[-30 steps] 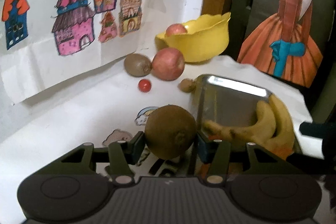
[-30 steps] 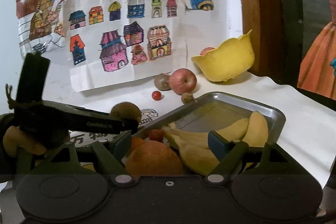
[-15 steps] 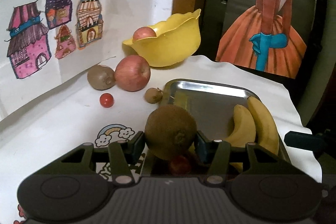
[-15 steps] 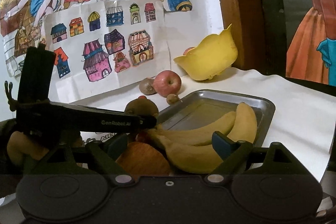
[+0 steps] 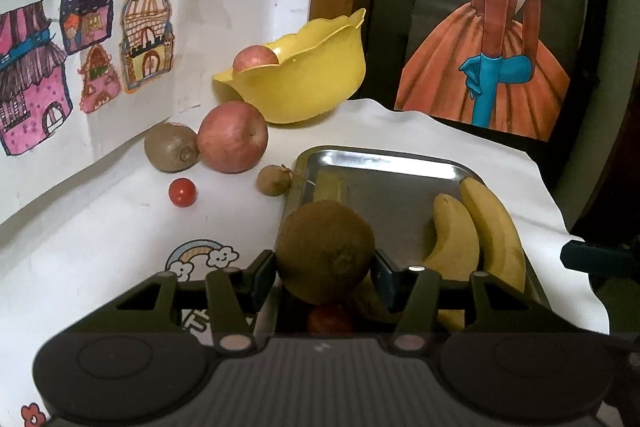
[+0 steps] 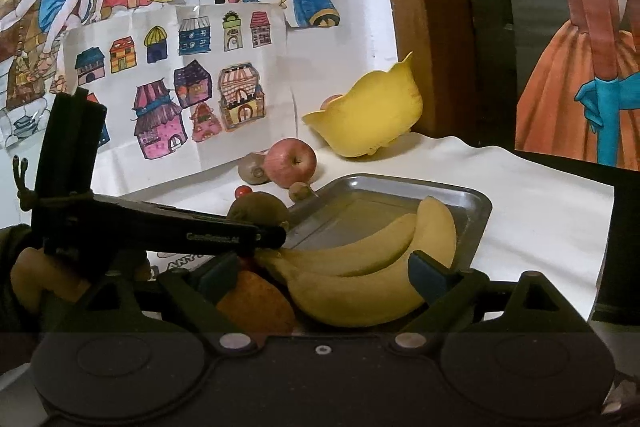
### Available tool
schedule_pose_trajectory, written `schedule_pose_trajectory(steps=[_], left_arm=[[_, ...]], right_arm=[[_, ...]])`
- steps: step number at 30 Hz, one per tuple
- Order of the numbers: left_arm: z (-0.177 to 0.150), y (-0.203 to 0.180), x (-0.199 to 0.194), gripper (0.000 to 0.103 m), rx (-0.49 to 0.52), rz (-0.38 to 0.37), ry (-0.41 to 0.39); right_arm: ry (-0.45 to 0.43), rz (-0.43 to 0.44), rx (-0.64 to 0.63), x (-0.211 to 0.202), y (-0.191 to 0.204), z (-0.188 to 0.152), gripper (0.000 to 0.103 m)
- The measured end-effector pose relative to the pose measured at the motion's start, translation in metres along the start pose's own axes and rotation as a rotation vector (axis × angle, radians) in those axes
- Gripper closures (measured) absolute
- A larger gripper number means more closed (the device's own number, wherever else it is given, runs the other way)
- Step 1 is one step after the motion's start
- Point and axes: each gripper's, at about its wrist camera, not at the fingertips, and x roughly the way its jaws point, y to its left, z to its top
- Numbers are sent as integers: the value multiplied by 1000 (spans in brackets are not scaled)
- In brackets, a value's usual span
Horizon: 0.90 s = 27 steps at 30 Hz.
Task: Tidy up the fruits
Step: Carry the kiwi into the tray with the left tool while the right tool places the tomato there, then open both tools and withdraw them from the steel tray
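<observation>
My left gripper point(image 5: 325, 269) is shut on a brown kiwi point(image 5: 326, 251), held over the near left corner of the metal tray point(image 5: 384, 167). Two bananas point(image 5: 476, 231) lie in the tray, and a small red fruit point(image 5: 330, 319) shows below the kiwi. In the right wrist view the left gripper point(image 6: 276, 227) and its kiwi point(image 6: 258, 211) hang over the tray point(image 6: 476, 203). My right gripper point(image 6: 320, 271) is open near the tray's front, with the bananas point(image 6: 360, 275) and an orange point(image 6: 256, 303) beyond its fingers.
On the white cloth behind the tray lie a red apple point(image 5: 232, 137), a second kiwi point(image 5: 170, 147), a cherry tomato point(image 5: 182, 191) and a small brown fruit point(image 5: 273, 179). A yellow bowl point(image 5: 304, 83) holding an apple point(image 5: 256, 59) stands by the wall.
My left gripper has carried the kiwi to the right, from over the cloth to above the tray's near corner. The right gripper has moved a little closer to the bananas.
</observation>
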Motion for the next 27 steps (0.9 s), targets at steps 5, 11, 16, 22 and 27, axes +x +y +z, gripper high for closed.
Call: schedule_pose_trajectory(steps=[5, 11, 16, 22, 27], left_arm=[[-1, 1, -9, 35, -6, 4, -19], [-4, 5, -30, 21, -43, -3, -51], [-10, 10, -61, 8, -80, 6, -112], [-20, 21, -103, 1, -114, 34, -175], [-36, 33, -134, 0, -125, 57, -187]], right_arm=[[-3, -21, 3, -7, 5, -1, 8], [-24, -49, 3, -23, 13, 0, 7], [-54, -71, -4, -41, 24, -2, 2], [-94, -95, -24, -64, 46, -6, 1], [-101, -109, -43, -83, 68, -12, 1]])
